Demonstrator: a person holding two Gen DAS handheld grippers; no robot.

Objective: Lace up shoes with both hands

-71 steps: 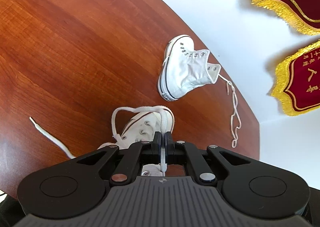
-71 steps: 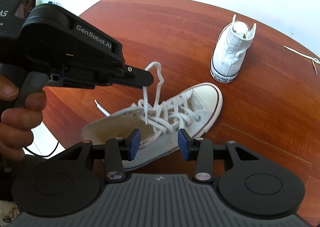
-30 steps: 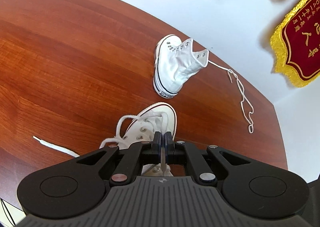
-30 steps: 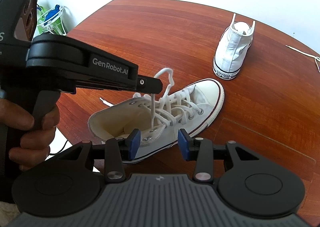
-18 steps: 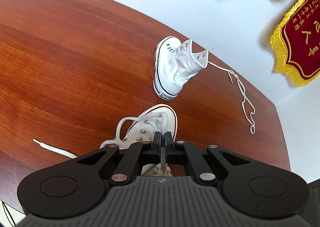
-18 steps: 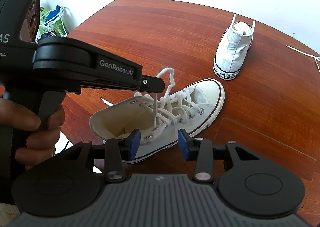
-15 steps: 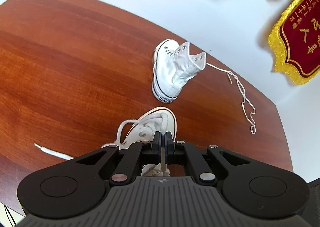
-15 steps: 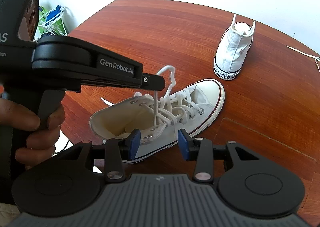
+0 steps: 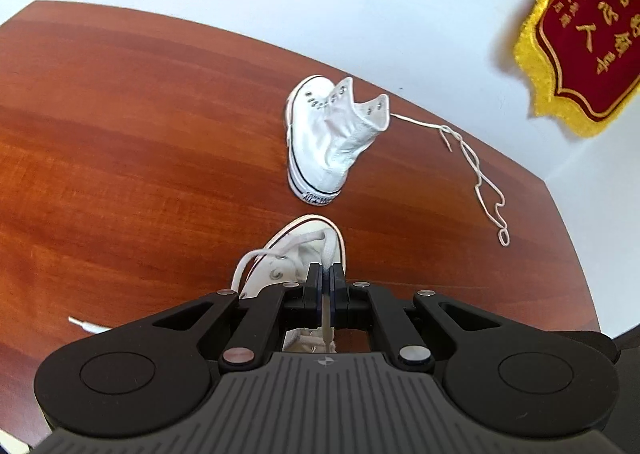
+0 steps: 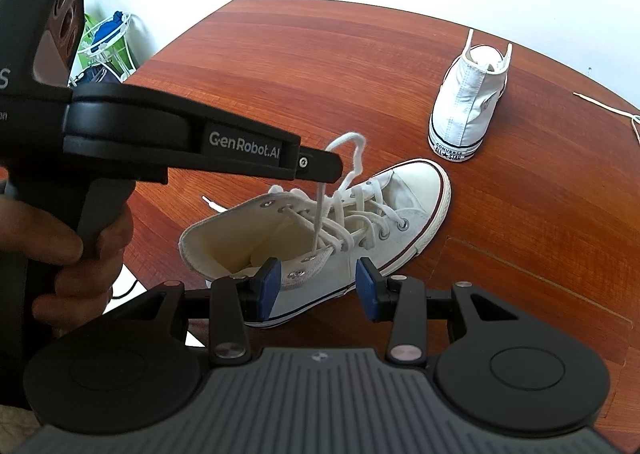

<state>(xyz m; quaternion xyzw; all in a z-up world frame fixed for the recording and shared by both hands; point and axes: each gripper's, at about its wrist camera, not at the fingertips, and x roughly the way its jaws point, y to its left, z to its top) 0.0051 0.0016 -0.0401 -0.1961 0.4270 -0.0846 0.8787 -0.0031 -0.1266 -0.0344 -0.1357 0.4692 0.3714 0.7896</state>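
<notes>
A white high-top sneaker lies on its side on the wooden table, partly laced. My left gripper is shut on its white lace, which runs taut up from an eyelet near the collar. In the left wrist view the left gripper pinches the lace above the sneaker's toe. My right gripper stands open just in front of the sneaker's side, nothing between its blue pads. The lace's free tip rests on the table behind the shoe.
A second white high-top stands upright farther back, unlaced, also seen as a shoe in the left wrist view. Its loose lace trails toward the table's edge. Red banners with gold fringe hang on the wall. A wire basket sits off the table at left.
The left gripper has rolled a little while holding the lace, so the scene tilts in its view. The right gripper and both shoes have stayed put.
</notes>
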